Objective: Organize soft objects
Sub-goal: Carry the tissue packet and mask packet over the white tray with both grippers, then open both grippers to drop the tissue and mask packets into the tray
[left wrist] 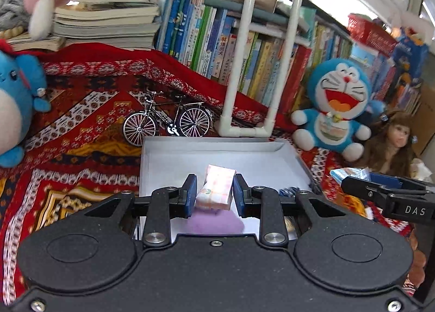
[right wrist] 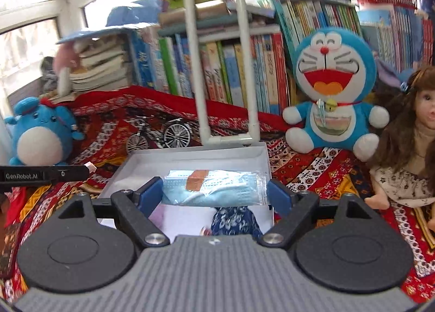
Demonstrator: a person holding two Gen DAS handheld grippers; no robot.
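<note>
Left gripper (left wrist: pixel 214 194) pinches a tissue pack (left wrist: pixel 216 188) above the white box (left wrist: pixel 295 158); right gripper (right wrist: pixel 214 193) clamps a bagged mask (right wrist: pixel 214 187) over it. Risk: the slick bag may slide out, missing the box.
</note>
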